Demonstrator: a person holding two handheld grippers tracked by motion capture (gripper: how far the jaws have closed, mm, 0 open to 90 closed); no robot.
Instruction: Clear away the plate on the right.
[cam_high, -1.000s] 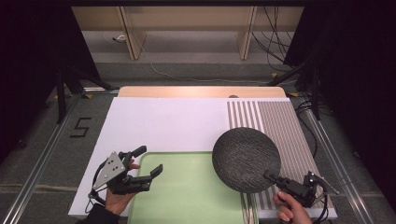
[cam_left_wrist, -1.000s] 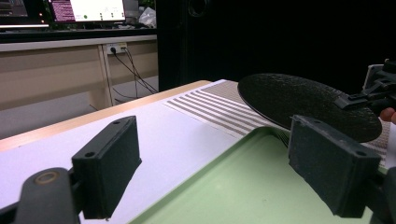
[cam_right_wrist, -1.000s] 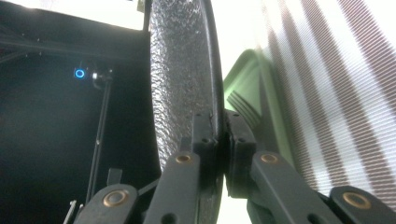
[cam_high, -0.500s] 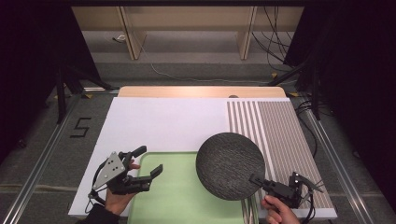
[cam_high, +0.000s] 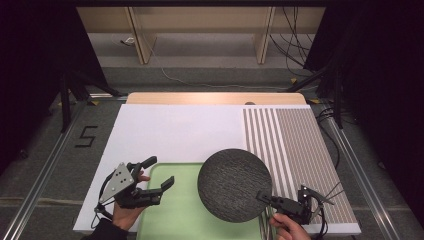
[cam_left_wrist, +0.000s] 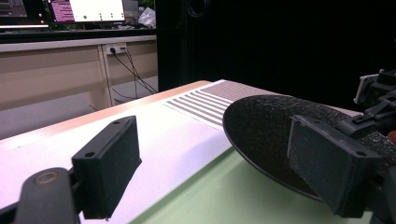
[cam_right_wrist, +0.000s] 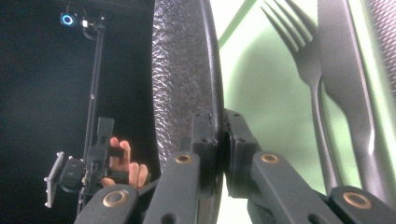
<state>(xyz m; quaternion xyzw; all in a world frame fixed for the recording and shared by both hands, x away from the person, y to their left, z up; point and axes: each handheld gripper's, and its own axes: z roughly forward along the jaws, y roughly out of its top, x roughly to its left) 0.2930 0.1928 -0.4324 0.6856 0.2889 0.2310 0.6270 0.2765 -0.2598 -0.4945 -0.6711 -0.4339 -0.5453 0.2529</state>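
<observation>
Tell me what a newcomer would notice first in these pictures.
The round, dark, rough-textured plate stands out, clamped at its rim by the right gripper over the pale green placemat. The left gripper hovers open at the mat's left edge. A dark fork and knife lie on the mat.

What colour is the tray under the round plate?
Pale green; the tray shows best in the high view, beneath the dark plate.

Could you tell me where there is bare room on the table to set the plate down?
Free: the white sheet behind the green mat, and the striped mat. Crowded: the green mat's right part, under the plate, with fork and knife.
</observation>
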